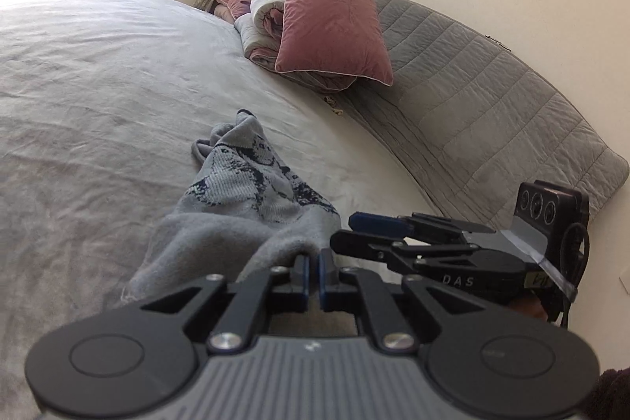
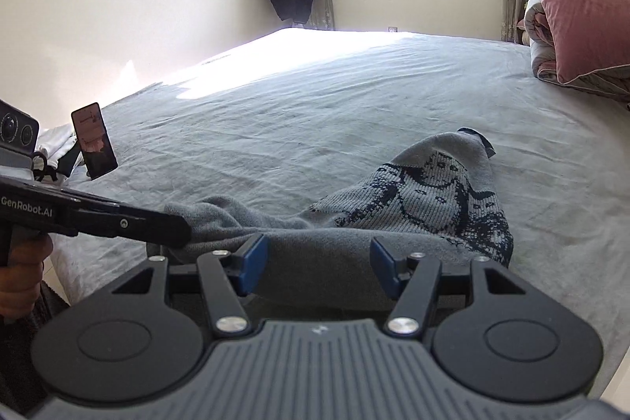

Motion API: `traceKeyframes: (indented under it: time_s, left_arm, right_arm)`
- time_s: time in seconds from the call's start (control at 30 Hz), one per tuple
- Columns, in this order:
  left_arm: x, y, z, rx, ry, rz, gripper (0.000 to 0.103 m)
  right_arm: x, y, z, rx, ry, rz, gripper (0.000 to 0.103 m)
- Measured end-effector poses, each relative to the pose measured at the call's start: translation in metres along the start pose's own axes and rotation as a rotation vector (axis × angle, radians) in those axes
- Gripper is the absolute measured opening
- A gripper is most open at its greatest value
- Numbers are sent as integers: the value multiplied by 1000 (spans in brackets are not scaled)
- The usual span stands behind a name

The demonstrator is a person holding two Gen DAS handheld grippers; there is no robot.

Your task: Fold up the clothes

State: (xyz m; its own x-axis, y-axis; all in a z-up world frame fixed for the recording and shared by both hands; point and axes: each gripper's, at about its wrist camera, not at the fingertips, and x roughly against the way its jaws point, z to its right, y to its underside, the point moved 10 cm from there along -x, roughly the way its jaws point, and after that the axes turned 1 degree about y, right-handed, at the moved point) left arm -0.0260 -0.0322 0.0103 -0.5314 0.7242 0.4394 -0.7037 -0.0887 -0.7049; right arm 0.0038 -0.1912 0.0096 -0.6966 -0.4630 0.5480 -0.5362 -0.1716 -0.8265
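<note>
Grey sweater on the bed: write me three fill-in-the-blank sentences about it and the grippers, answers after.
1. The left gripper is ___ on the grey sweater.
2. The right gripper has its jaws ___.
3. The pillow against the folded quilt is ___ in colour.

Answers: shut; open; pink

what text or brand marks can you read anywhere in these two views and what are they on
"GenRobot.AI": white print on the side of the left tool, in the right wrist view.
"DAS": pale letters on the body of the right tool, in the left wrist view; more letters may be hidden.
Upright phone on the bed: its screen shows an image, too small to read any text.
Grey sweater: a knitted figure pattern, no words.
</note>
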Motion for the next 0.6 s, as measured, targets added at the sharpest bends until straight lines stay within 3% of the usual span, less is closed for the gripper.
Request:
traceKeyframes:
  time_s: [0.17,0.2,0.27,0.3,0.43,0.6]
  left_arm:
    - [-7,26,-16,-44,-37,-97,9]
    - [-7,29,-18,-54,-45,-107,14]
    - [-2,24,-21,-85,-59,-85,40]
    - [1,20,-23,-101,-66,-69,43]
    - [5,1,-38,-143,-148,-8,51]
    - [-18,-9,-68,-79,-234,-22,50]
  right_arm:
    - [-7,2,7,-56,12,-19,62]
    - [-10,1,7,-63,16,-24,62]
    - [-15,1,7,-76,23,-32,62]
    - [-17,0,7,-83,26,-34,62]
    - [-27,-5,7,-126,28,-41,62]
    - [-42,-9,8,-193,23,-55,62]
